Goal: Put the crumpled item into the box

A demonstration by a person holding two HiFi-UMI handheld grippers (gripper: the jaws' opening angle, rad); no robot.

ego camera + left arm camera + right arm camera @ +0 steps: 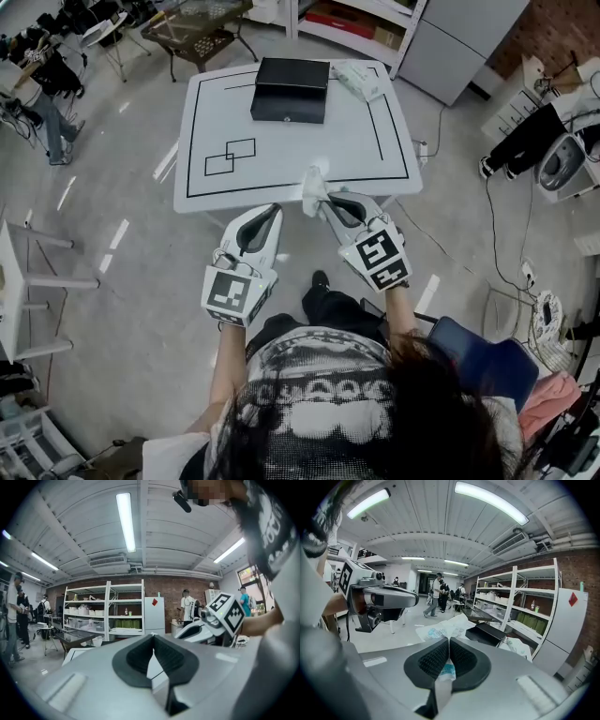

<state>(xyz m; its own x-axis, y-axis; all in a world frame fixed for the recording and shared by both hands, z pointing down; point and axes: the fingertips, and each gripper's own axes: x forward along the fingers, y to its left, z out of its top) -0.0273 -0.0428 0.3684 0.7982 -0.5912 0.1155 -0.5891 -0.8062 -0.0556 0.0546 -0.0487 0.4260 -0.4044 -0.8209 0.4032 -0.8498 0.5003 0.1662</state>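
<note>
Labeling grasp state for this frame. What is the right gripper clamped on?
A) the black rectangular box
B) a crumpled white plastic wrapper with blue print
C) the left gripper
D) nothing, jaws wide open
B: the right gripper view shows the right gripper with its jaws shut on the crumpled white plastic wrapper with blue print, at the near edge of the white table.

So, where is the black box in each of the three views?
Head view: the box is at top centre, on the far part of the table.
Left gripper view: not in it.
Right gripper view: right of centre, just right of the crumpled item that the right gripper holds.
Shared landmark: the white shelf, beyond the table in all three views.
</note>
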